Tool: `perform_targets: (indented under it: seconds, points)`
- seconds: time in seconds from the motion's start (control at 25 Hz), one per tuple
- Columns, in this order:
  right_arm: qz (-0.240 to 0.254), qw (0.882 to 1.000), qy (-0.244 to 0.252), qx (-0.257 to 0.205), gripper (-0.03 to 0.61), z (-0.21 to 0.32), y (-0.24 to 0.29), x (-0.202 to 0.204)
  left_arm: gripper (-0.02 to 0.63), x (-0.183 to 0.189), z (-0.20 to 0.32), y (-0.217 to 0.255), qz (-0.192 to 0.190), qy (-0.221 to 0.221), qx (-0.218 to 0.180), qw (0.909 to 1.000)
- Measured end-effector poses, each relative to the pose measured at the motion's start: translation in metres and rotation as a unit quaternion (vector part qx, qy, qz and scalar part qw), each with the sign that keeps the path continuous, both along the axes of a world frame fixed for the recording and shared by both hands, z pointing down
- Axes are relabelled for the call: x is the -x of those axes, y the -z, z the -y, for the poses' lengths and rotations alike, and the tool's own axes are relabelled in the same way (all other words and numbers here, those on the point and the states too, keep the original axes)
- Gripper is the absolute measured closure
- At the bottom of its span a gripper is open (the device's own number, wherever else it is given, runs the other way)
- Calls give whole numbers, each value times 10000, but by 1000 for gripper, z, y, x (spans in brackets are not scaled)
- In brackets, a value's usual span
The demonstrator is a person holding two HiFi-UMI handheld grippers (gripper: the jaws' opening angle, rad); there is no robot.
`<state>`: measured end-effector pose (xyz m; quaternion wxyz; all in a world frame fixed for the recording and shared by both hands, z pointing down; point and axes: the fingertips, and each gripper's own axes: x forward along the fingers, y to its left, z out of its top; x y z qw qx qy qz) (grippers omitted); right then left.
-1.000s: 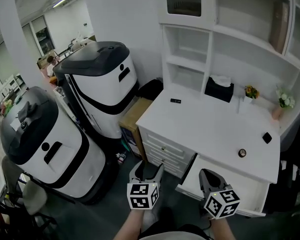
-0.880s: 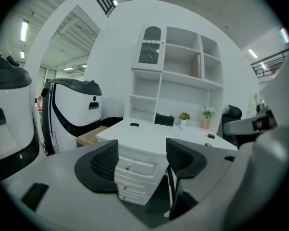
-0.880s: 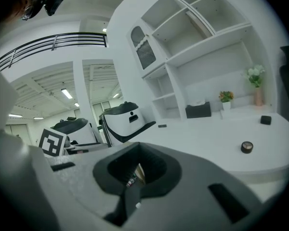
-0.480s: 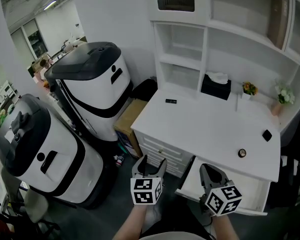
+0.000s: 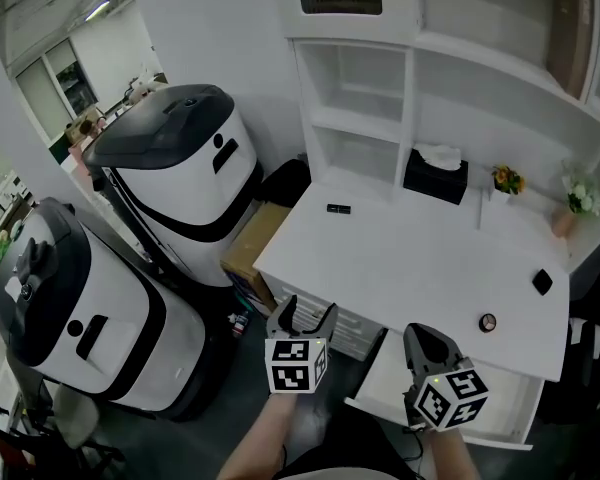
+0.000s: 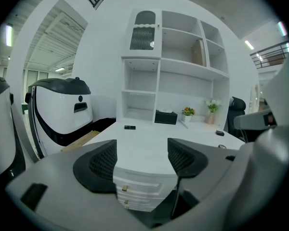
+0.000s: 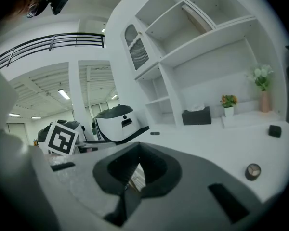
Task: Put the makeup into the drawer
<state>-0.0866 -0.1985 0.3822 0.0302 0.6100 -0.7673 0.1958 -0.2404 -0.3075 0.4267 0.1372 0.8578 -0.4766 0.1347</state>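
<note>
Now you have brought both grippers closer to the desk (image 5: 410, 258) than they were a second ago. The left gripper (image 5: 305, 313) sits just off its front left corner. The right gripper (image 5: 421, 333) hangs over the near left corner of the drawer (image 5: 505, 398), which stands pulled out as before. Your left jaws have just been opening and stand wide apart with nothing between them. Your right jaws are pressed together and empty. So nothing is picked yet and what shows of the drawer is bare, which I read as you lining up for the first pick. The makeup all lies on the desk top, untouched. Counting from the desk's middle, you have three small pieces: a round pot (image 5: 488, 321) at 4 o'clock, nearest your right gripper, a black case (image 5: 542, 281) at 3 o'clock and a black stick (image 5: 338, 209) at 10 o'clock. One tissue box (image 5: 435, 176) stands at 12 o'clock and two flower pots (image 5: 507, 181) toward 2 o'clock. Two big white machines (image 5: 170, 178) stand off the desk at 9 o'clock.
</note>
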Motion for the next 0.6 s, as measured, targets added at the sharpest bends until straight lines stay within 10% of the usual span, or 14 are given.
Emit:
perform_targets:
  seconds: [0.6]
  points:
    - [229, 9995, 183, 102, 577, 78, -19, -24, 268, -54, 119, -27, 241, 89, 181, 9995]
